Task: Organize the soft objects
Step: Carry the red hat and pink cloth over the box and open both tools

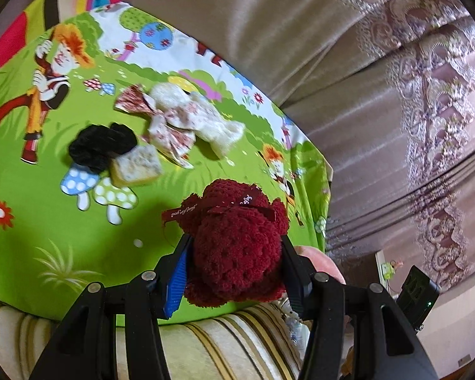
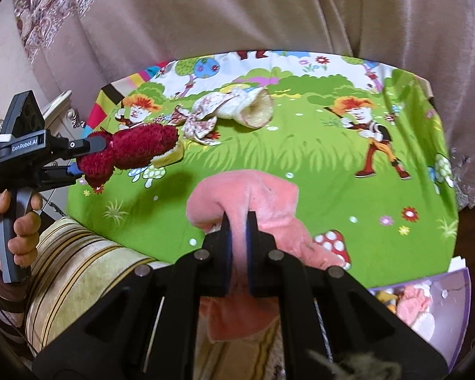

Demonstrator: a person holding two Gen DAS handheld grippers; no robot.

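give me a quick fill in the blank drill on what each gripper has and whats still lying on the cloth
1. The left gripper is shut on a fuzzy toy whose colour is ____.
2. The right gripper pinches a soft cloth whose colour is ____.
3. On the green cartoon cloth, the black fluffy item touches a yellow ____.
4. The white plush doll lies on the cloth, held by ____ gripper.

Missing words: dark red; pink; sponge; neither

Left wrist camera looks forward and down over the cartoon-print sheet [image 1: 31, 190] from its near right edge. Right wrist camera faces the sheet [image 2: 300, 158] squarely. Both share the cream doll [image 1: 186, 120] [image 2: 237, 107] and curtain [image 1: 269, 31] [image 2: 237, 9].
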